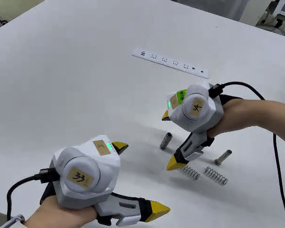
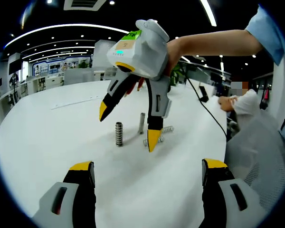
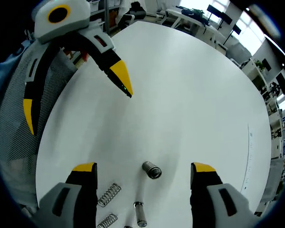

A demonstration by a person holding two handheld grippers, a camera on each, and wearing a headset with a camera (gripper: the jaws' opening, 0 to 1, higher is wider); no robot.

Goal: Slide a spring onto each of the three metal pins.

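Observation:
A metal pin wearing a spring (image 1: 166,140) stands upright on the white table (image 1: 76,80). My right gripper (image 1: 171,140) hangs open over it, one jaw on each side, holding nothing. From above, the sprung pin (image 3: 152,169) lies between the right gripper's (image 3: 143,167) jaws. A bare pin (image 1: 223,157) stands to the right, with two loose springs (image 1: 190,172) (image 1: 215,175) lying near it. My left gripper (image 1: 138,178) is open and empty at the near left, pointing at the sprung pin (image 2: 118,134) and the bare pin (image 2: 141,122).
A white power strip (image 1: 171,62) lies flat at the far side of the table. The right gripper's black cable (image 1: 275,142) trails off to the right. In the left gripper view a person (image 2: 242,102) sits behind the table's far edge.

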